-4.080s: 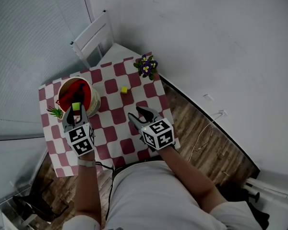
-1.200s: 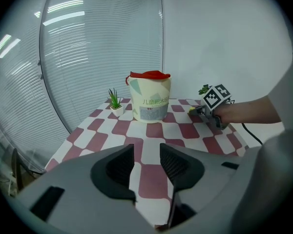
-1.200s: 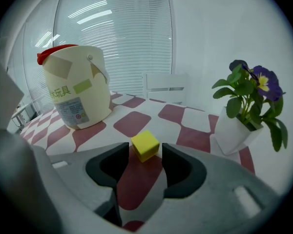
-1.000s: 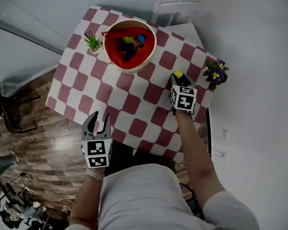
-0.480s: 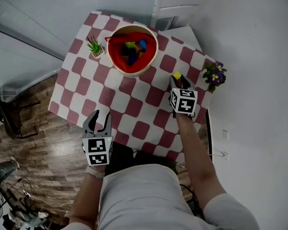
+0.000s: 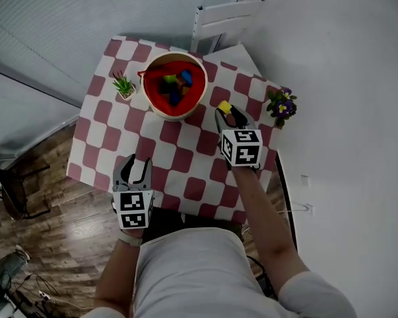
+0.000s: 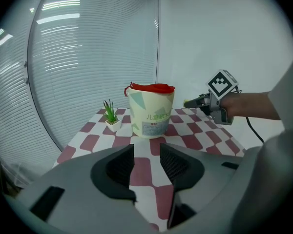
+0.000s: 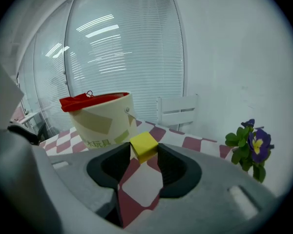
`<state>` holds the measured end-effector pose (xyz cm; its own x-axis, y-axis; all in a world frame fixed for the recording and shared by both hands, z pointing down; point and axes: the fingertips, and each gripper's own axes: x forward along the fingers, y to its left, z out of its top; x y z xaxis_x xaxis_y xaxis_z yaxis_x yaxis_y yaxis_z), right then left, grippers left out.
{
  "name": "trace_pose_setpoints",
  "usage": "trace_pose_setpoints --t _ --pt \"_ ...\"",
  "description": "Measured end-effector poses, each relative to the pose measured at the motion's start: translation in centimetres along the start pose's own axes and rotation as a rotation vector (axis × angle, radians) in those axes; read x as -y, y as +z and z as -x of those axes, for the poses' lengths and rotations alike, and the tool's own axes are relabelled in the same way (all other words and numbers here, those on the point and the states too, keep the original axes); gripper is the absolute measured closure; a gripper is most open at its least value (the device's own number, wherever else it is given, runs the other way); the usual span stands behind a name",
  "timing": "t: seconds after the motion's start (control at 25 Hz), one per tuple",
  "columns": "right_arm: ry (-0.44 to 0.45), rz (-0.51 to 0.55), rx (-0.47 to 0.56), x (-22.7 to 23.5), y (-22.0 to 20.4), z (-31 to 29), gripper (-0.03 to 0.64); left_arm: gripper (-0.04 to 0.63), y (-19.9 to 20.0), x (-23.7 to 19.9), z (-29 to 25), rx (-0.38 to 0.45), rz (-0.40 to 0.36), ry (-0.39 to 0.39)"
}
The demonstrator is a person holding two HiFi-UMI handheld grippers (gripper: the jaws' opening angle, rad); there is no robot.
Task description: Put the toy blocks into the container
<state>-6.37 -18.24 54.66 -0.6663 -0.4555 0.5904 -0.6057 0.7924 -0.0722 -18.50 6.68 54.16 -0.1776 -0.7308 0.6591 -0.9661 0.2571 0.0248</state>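
Note:
A cream bucket (image 6: 174,86) with a red lining stands at the back of the checkered table (image 6: 119,138) and holds several coloured blocks. My right gripper (image 6: 227,113) is shut on a yellow block (image 6: 224,106), lifted off the cloth just right of the bucket. In the right gripper view the yellow block (image 8: 144,146) sits pinched between the jaw tips, with the bucket (image 8: 100,120) close ahead to the left. My left gripper (image 6: 133,171) hovers over the table's near edge, open and empty. The left gripper view shows the bucket (image 7: 151,110) ahead and the right gripper (image 7: 198,103) beside it.
A small potted green plant (image 6: 124,85) stands left of the bucket. A purple-flowered pot (image 6: 280,105) sits at the table's right corner, near my right gripper. A white chair (image 6: 220,17) is behind the table. Wooden floor lies to the left.
The right gripper has closed on the yellow block and lifted it toward the bucket. The left gripper, earlier at the bucket with a green block, now hangs empty at the near edge.

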Motion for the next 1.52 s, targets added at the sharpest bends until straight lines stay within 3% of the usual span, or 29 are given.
trace_pose_setpoints --t 0.6,1.2,1.52 --pt "0.026 0.054 0.120 -7.0 9.3 2.6 0.439 0.434 3.1 -2.0 -2.0 0.052 -0.054 -0.151" --pt "0.140 0.137 0.024 -12.4 9.4 -0.6 0.439 0.434 3.2 -3.2 -3.3 0.056 -0.064 -0.229" --pt "0.145 0.155 -0.026 -13.0 8.7 -1.8 0.439 0.434 2.9 -3.1 -3.8 0.051 -0.063 -0.251"
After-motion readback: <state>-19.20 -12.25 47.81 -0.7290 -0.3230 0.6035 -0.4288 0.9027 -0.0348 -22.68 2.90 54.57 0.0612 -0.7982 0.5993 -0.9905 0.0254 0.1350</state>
